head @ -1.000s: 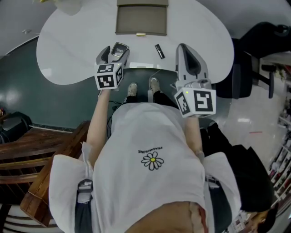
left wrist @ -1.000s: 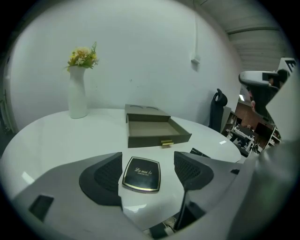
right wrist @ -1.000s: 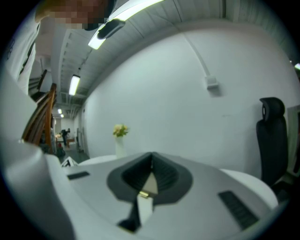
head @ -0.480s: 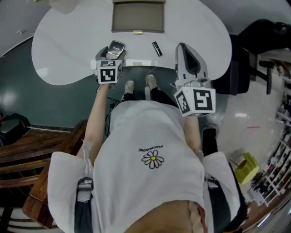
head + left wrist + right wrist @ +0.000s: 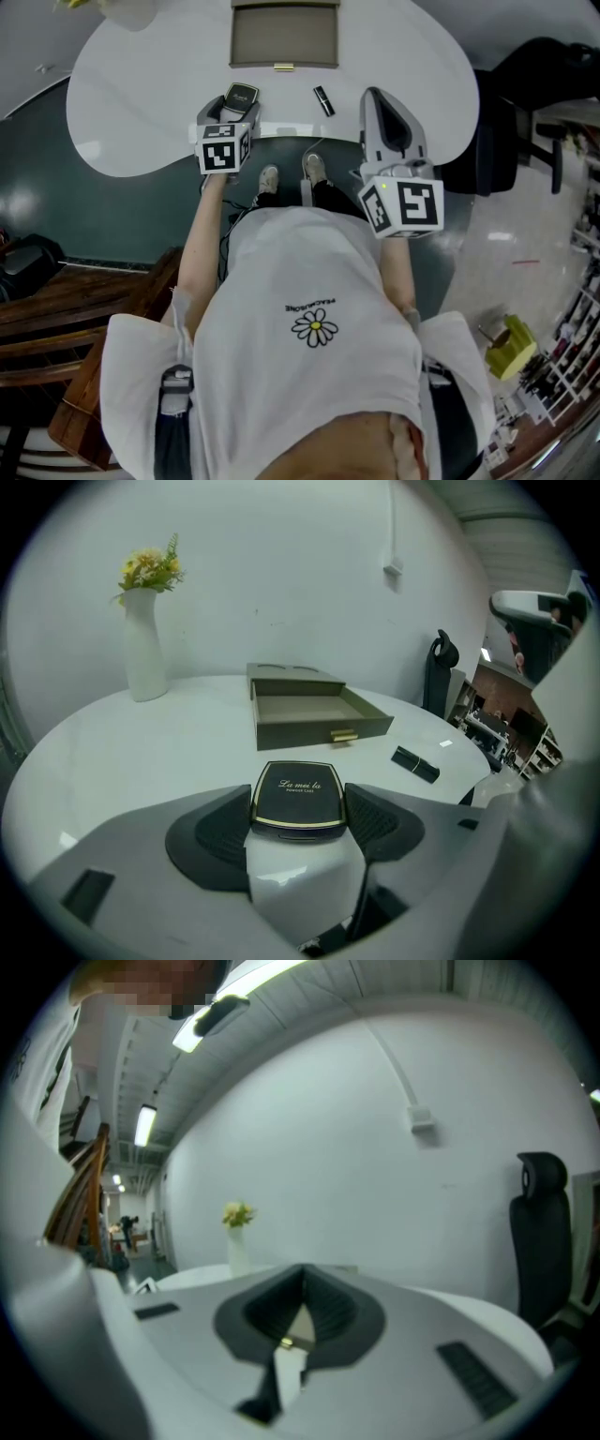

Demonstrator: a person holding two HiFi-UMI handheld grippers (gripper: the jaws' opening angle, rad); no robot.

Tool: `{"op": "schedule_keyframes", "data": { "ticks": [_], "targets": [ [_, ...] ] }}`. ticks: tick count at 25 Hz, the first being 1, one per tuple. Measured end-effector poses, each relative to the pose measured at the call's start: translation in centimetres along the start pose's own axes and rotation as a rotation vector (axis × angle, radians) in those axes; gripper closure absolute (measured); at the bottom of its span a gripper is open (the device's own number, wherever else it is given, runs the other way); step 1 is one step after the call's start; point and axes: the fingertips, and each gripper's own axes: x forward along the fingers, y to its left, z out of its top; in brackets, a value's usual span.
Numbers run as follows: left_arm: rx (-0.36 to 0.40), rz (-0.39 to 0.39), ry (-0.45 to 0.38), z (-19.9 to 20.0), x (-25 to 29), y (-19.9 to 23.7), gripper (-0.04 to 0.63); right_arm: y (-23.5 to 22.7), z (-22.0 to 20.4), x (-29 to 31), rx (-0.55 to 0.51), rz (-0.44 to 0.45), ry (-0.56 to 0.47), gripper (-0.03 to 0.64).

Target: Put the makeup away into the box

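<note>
A black powder compact [image 5: 241,94] [image 5: 297,794] with a gold rim lies flat near the front edge of the white table [image 5: 141,103]. My left gripper [image 5: 236,105] [image 5: 300,806] is lowered around it. Its jaws are closing, and the dark pads [image 5: 223,832] stand close on either side of the compact. The olive box [image 5: 284,66] [image 5: 323,730] lies open farther back, nothing visible inside. A black lipstick [image 5: 324,100] [image 5: 414,763] lies to the right of the compact. My right gripper [image 5: 380,101] [image 5: 302,1281] hovers over the table's right front edge, shut and holding nothing.
A white vase [image 5: 145,653] with yellow flowers stands at the table's far left. A black office chair [image 5: 511,141] [image 5: 539,1232] sits to the right of the table. A wooden chair [image 5: 56,319] is behind me on the left.
The left gripper has sunk and moved forward until its jaws flank the compact. The right gripper has stayed where it was.
</note>
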Motion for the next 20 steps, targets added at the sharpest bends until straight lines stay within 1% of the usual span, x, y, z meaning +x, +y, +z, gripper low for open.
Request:
{"op": "schedule_keyframes", "data": {
  "ticks": [2,5,8,10,12,16,20],
  "targets": [
    [0.003,0.0,-0.058,2.1,-0.9,-0.3,0.271,0.0,0.2,0.1,0.001,0.002,-0.003,0.588],
    [0.026,0.003,-0.175,6.5,-3.0,-0.9,0.272,0.2,0.6,0.4,0.001,0.011,-0.012,0.588],
    [0.037,0.021,-0.33,11.6,-6.2,-1.5,0.272,0.5,1.1,0.7,-0.001,0.022,-0.026,0.586],
    [0.02,0.03,-0.439,14.5,-8.9,-1.9,0.272,0.7,1.5,0.8,-0.002,0.028,-0.038,0.586],
    [0.009,0.029,-0.528,16.6,-11.4,-2.6,0.272,1.1,2.0,0.9,-0.001,0.033,-0.052,0.588],
    [0.053,0.02,-0.636,18.7,-15.1,-4.4,0.272,1.4,2.6,1.0,0.002,0.04,-0.076,0.588],
    [0.09,0.02,-0.693,19.4,-17.0,-5.4,0.272,1.4,3.2,1.2,0.001,0.043,-0.095,0.587]
  ]
}}
